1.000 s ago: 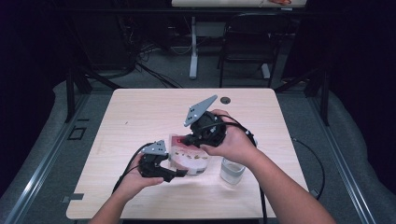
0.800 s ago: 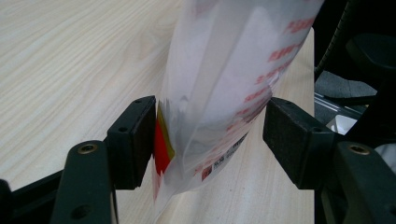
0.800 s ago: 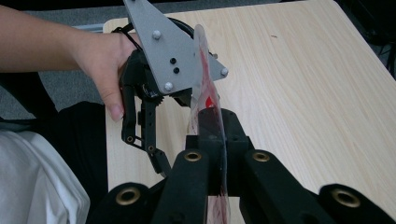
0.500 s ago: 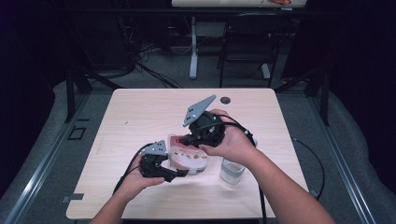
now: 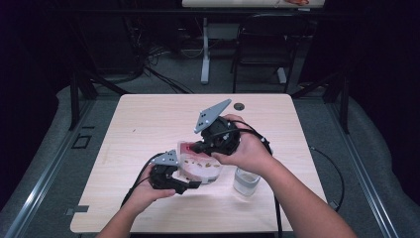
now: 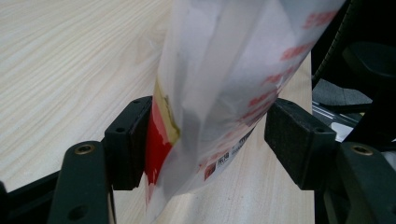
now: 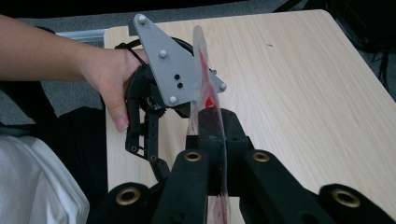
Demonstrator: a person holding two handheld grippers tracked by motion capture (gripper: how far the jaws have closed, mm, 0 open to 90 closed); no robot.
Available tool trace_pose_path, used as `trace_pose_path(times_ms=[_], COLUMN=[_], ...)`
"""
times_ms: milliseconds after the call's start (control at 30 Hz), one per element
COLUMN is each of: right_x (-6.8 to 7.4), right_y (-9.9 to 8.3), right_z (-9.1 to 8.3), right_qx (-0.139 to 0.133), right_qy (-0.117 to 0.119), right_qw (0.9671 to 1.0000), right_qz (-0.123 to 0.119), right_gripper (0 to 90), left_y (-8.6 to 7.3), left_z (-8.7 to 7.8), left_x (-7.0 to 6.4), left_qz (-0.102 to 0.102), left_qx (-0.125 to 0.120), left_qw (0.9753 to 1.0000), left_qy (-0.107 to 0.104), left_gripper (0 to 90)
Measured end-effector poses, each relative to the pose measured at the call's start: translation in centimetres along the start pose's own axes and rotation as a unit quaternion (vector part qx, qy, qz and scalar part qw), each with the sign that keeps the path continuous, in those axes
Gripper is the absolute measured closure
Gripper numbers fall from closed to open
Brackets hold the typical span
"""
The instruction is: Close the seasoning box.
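Two grippers hold one clear snack bag (image 5: 200, 166) just above the counter (image 5: 148, 124), toward its 6 o'clock edge. The left gripper (image 6: 205, 135), jaws wide, straddles the bag loosely; the right gripper (image 7: 212, 135) pinches its red edge flat. Opening looks barely begun. The high view adds a jar (image 5: 246, 181) at 4 o'clock.

Far half of table (image 5: 163, 116) bare, free passage. Glass jar (image 5: 246, 180) just right of bag (image 5: 200, 166), under right forearm, blocks.
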State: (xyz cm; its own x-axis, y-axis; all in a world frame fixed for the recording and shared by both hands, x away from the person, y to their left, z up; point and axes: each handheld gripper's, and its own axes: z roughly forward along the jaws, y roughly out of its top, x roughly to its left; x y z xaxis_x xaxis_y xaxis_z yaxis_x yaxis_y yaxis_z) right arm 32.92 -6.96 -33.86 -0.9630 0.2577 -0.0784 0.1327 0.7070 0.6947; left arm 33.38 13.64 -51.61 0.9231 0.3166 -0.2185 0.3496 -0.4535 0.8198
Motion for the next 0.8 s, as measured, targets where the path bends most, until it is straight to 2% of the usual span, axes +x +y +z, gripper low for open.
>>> trace_pose_path(times_ms=[200,367,600,800], right_x=[0.04,0.08,0.2,0.24], right_y=[0.06,0.06,0.03,-0.21], right_z=[-0.12,-0.21,-0.37,-0.48], right_qx=[0.0,0.0,0.002,0.0], right_qy=[-0.002,0.001,0.004,0.008], right_qw=[1.0,1.0,1.0,0.9999], right_qz=[-0.001,-0.002,-0.006,-0.008], right_gripper=[90.0,90.0,90.0,90.0], left_y=[-0.03,-0.17,-0.16,-0.18], left_z=[0.01,0.03,-0.05,-0.11], left_x=[0.0,-0.11,-0.27,-0.34], left_qz=[-0.003,0.005,0.01,0.007], left_qx=[0.0,-0.004,0.002,0.007], left_qw=[1.0,1.0,0.9999,0.9998], left_qy=[-0.004,-0.002,-0.002,-0.019], left_gripper=[36.2,38.2,49.5,53.9])
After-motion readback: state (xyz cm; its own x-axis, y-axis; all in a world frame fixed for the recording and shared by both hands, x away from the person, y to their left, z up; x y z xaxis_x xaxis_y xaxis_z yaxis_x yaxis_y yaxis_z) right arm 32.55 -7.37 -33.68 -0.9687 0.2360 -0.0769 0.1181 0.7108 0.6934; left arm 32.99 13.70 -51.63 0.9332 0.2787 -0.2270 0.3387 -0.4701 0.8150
